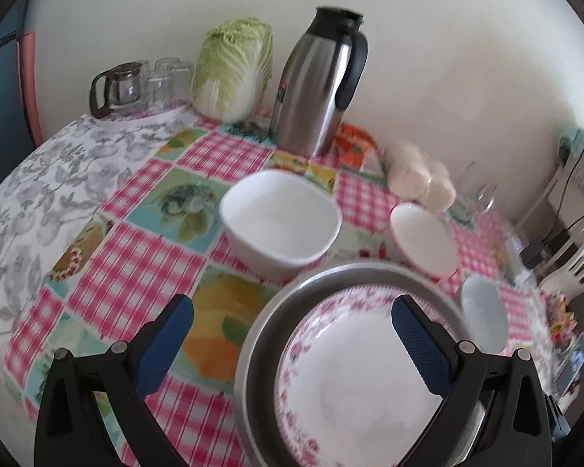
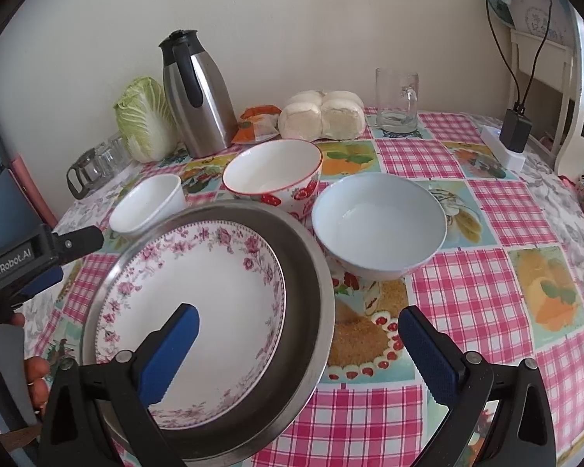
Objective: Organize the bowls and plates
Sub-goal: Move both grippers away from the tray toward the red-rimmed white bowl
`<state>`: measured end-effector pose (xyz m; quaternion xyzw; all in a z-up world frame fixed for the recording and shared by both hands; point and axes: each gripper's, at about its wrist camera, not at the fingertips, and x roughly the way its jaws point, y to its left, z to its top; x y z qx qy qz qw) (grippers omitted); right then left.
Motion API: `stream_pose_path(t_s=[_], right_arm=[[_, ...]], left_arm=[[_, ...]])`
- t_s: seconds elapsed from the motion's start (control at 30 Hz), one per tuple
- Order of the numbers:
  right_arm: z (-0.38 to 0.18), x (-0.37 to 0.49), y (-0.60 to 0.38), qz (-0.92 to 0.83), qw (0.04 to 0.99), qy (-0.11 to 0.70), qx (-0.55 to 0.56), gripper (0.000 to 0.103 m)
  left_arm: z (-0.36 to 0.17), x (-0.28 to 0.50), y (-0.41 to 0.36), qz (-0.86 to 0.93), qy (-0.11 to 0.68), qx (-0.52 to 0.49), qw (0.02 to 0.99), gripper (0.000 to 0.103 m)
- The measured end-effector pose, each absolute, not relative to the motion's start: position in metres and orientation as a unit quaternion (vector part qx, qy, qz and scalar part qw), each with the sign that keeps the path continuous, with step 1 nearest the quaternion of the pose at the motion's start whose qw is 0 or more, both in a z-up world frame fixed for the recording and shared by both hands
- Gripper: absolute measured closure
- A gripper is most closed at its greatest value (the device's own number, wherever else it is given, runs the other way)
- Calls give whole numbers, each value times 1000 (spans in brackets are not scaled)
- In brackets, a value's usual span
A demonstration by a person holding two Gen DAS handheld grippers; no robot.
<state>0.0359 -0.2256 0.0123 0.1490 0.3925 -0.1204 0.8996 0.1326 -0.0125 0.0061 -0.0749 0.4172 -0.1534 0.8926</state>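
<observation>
A floral-rimmed white plate [image 2: 198,295] lies inside a steel pan [image 2: 307,272] on the table; both also show in the left wrist view, the plate [image 1: 354,381] in the pan [image 1: 268,334]. Behind stand a white square bowl [image 1: 280,218] [image 2: 148,204], a strawberry-pattern bowl [image 2: 276,173] [image 1: 424,237] and a pale blue bowl [image 2: 377,222] [image 1: 482,311]. My left gripper [image 1: 292,323] is open over the pan's left rim, empty; it also shows in the right wrist view [image 2: 54,257]. My right gripper [image 2: 298,334] is open over the pan's right rim, empty.
A steel thermos [image 1: 319,81], napa cabbage [image 1: 233,66], glass teapot and cups [image 1: 136,85], steamed buns [image 2: 323,114], a glass mug [image 2: 397,101] and a charger [image 2: 516,132] line the back. A white chair [image 2: 580,89] stands at right. The checked tablecloth [image 2: 467,303] covers the round table.
</observation>
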Motion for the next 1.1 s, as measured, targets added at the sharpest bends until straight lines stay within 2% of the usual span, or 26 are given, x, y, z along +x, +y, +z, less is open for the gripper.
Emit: stream_pose_path(t_s=[0.17,0.37,0.57,0.8,0.93,1.1], right_arm=[[44,43,-245,-126,917,350,140,0],[79,73,-262,-135,921,355,84,0],[98,103,-278,-144,918,364,62,0],[100,134,-289,-148,911,383,48,0],[95,152,-295,-145,907,391,52,0],[91,169,-303,-121,913,382,75,0]], left_arm=[[16,153,-13,-164,410,-66,895,1],[41,191,-21,-209,439,-82,870,1],[66,221,-42,-241,432,-27,869,1],[73,250,-61,-259,439,3,860,1],[60,267,-77,-269,477,14,837,1],[54,280,-97,-257,466,31,846,1]])
